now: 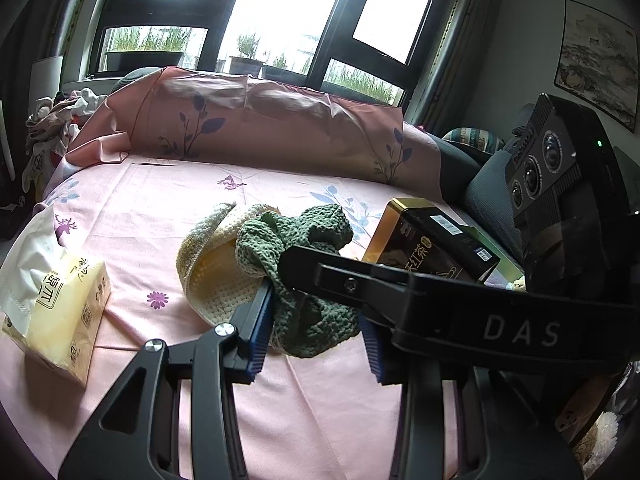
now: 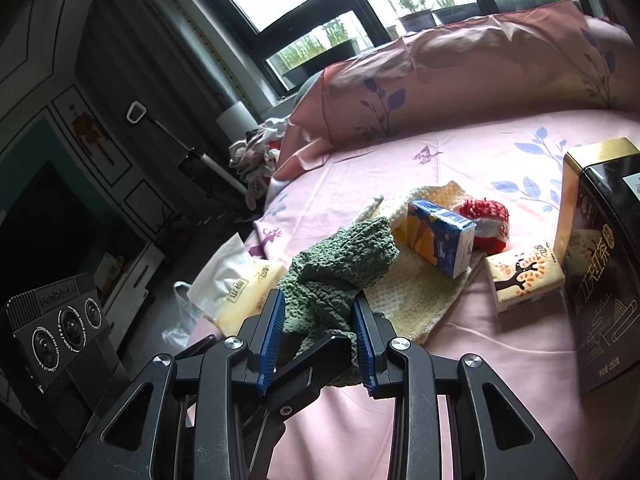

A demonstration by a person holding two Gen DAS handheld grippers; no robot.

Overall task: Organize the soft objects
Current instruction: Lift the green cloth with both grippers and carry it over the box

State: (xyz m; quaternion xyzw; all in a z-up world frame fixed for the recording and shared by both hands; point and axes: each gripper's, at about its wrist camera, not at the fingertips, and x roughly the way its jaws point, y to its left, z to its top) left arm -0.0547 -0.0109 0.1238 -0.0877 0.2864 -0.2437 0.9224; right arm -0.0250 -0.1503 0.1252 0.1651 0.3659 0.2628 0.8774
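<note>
While the green cloth (image 2: 336, 268) lies bunched on the pink bed (image 2: 460, 344), both grippers straddle it: right gripper (image 2: 318, 336) jaws press its sides; left gripper (image 1: 316, 328) jaws stand apart, grip unclear, right fingertip hidden.

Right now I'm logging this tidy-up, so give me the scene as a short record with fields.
surface: pink bed sheet
target: green knitted cloth, bunched, partly on the cream knitted cloth
left tool: blue pads either side of the green cloth, not closed
right tool: pads around the green cloth
on cream cloth: blue tissue pack
nearby: red knitted item, black-and-gold tea box, yellow tissue pack
</note>
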